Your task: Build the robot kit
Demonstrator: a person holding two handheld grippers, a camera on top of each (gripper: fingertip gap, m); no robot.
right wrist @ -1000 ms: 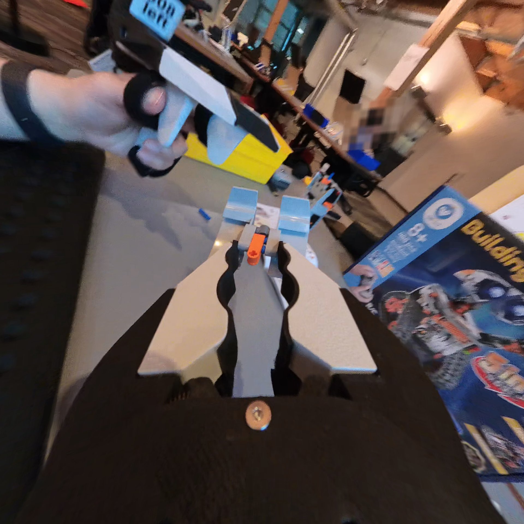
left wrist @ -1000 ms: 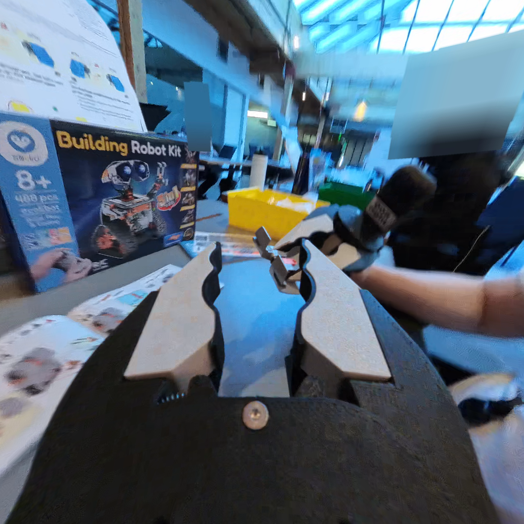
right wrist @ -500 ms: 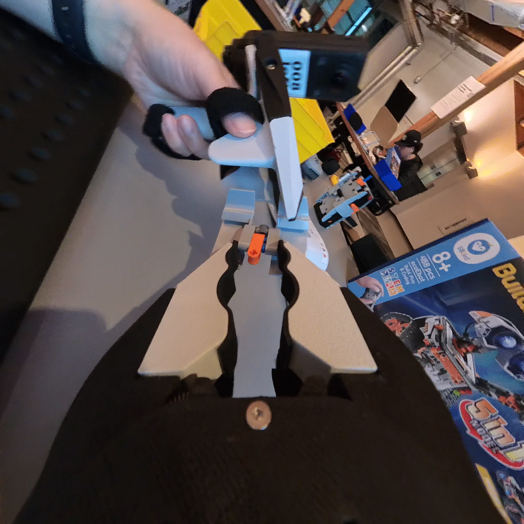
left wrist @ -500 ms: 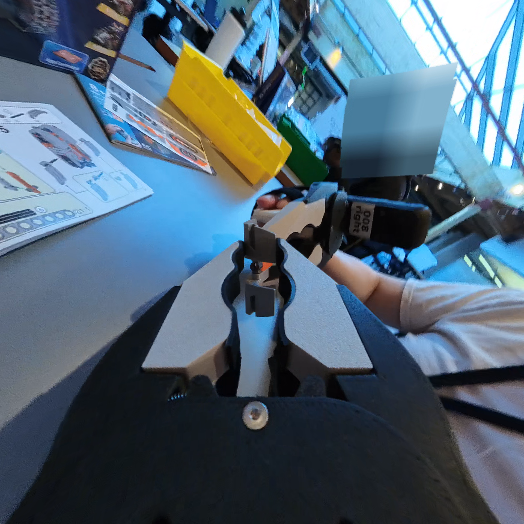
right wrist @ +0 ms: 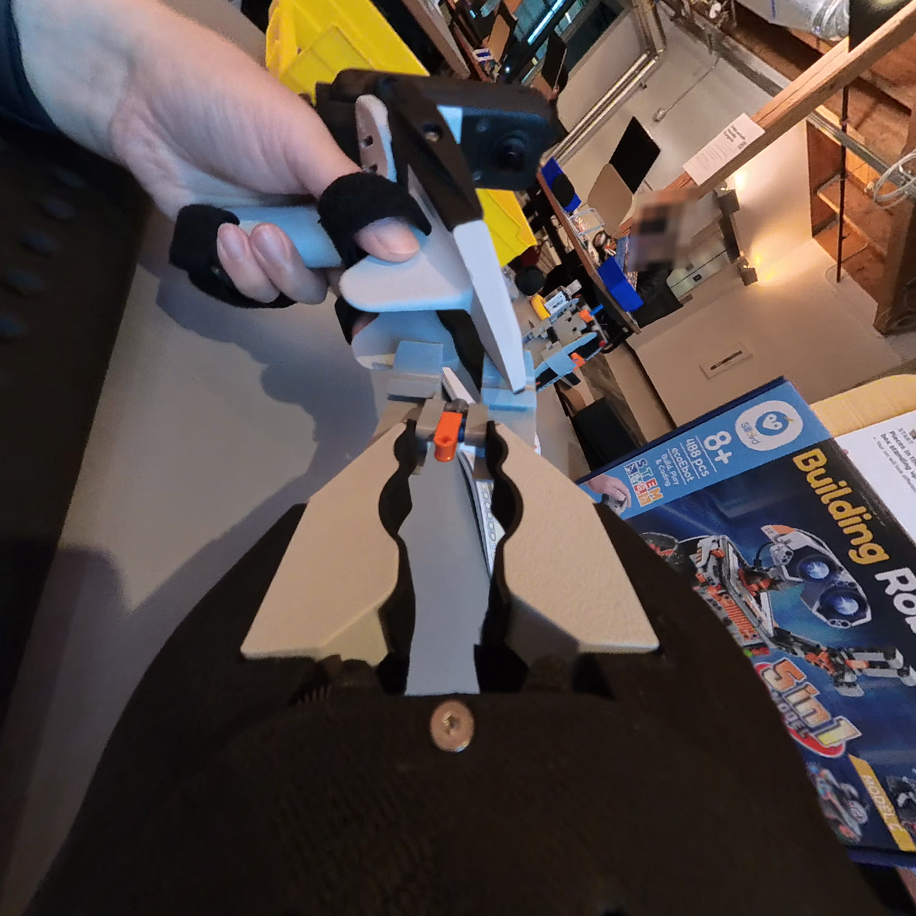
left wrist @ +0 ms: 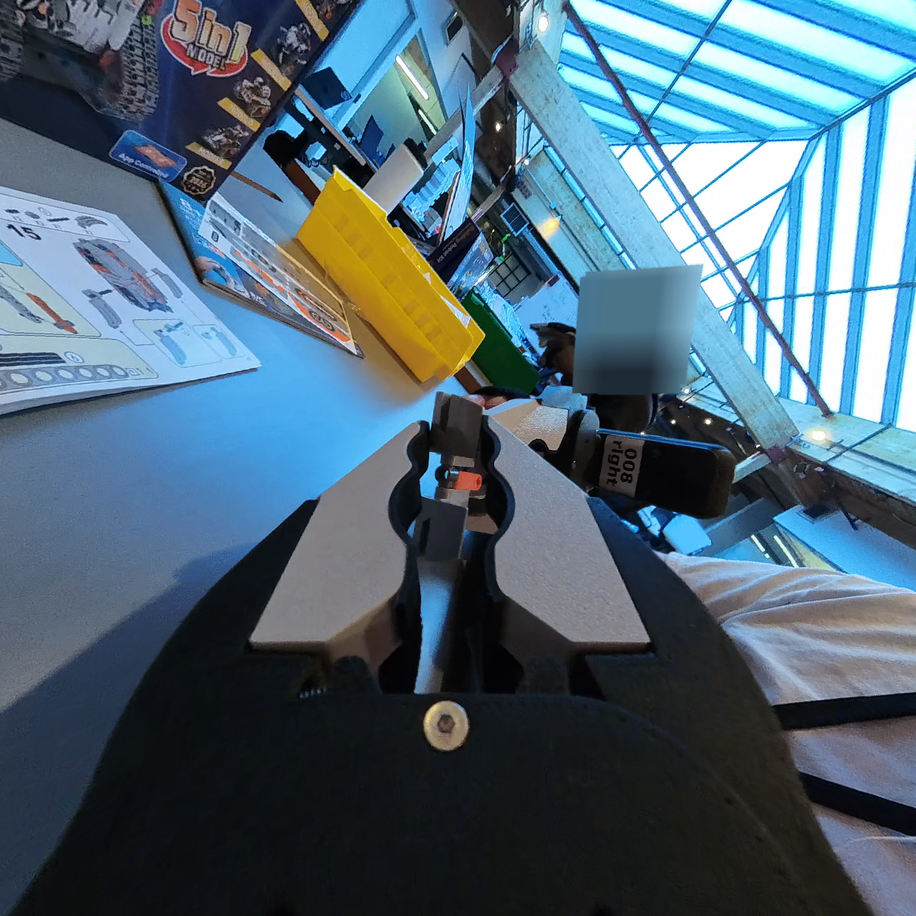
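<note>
My left gripper [left wrist: 453, 436] is shut on a small grey brick assembly [left wrist: 441, 533] with an orange pin [left wrist: 468, 480]. It holds it above the grey table [left wrist: 148, 471]. My right gripper [right wrist: 446, 429] is shut on the same assembly [right wrist: 429, 411] from the opposite side, the orange pin [right wrist: 446, 436] between its tips. The two grippers meet tip to tip. In the right wrist view a hand [right wrist: 173, 124] holds the left gripper, and one of its fingers [right wrist: 488, 307] reaches down onto the assembly's pale grey panels [right wrist: 419, 357]. The right gripper's black body [left wrist: 664, 466] shows in the left wrist view.
A dark blue kit box [right wrist: 768, 545] stands on the table. An open instruction booklet [left wrist: 99, 307] and a leaflet [left wrist: 277, 277] lie flat. A yellow bin [left wrist: 391, 282] and a green bin [left wrist: 500, 347] sit at the far edge. A partly built model [right wrist: 565, 327] stands beyond. A person's sleeve [left wrist: 793, 619] is at right. The tips of both grippers are at nearly the same place.
My left gripper, open one second ago, swung over to the right gripper and closed on the assembly. The right gripper has kept its grip throughout and tilted a little.
</note>
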